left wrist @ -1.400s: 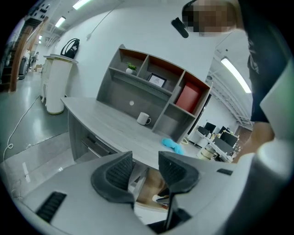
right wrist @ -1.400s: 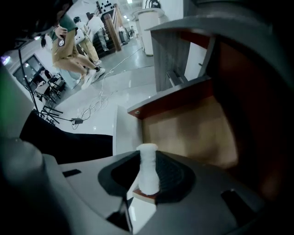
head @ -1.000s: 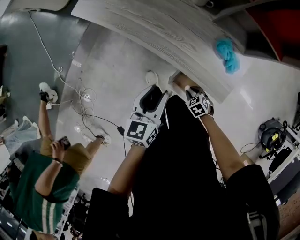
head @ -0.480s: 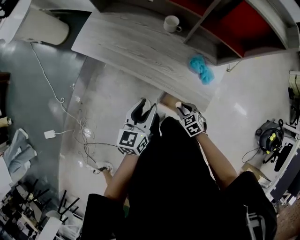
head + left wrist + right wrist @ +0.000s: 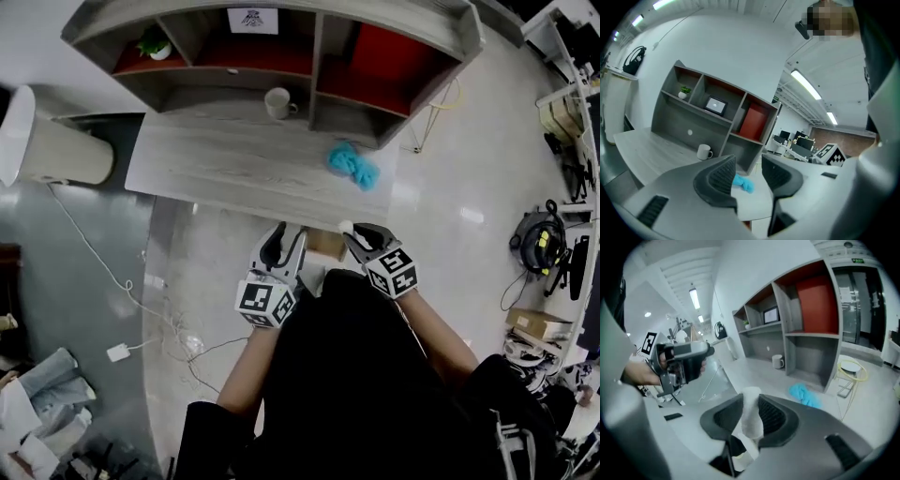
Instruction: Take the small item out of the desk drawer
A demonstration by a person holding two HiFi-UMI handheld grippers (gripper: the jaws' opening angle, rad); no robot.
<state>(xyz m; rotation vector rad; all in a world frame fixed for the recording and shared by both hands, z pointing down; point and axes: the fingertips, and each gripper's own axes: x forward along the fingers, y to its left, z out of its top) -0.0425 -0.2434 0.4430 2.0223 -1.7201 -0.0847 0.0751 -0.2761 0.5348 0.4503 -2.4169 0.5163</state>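
Observation:
My right gripper (image 5: 350, 231) is shut on a small white soft roll (image 5: 344, 226), held just in front of the desk's front edge (image 5: 253, 204). In the right gripper view the white roll (image 5: 751, 420) stands upright, pinched between both dark pads of the right gripper (image 5: 751, 417). My left gripper (image 5: 281, 236) is beside it to the left, open, with nothing between its fingers. In the left gripper view, the left gripper (image 5: 747, 171) has a gap between its pads. A tan drawer box (image 5: 327, 246) shows under the desk edge between the two grippers.
On the desk lie a blue cloth (image 5: 352, 165) and a white mug (image 5: 277, 102), in front of a grey and red shelf unit (image 5: 319, 56). A white bin (image 5: 47, 141) stands at the left. Cables (image 5: 122, 281) run over the floor. Equipment (image 5: 539, 248) sits at the right.
The head view has swung up from the floor to the whole desk and shelf. The person in green has left the view. Both grippers stay near the desk edge, the right one still gripping the roll.

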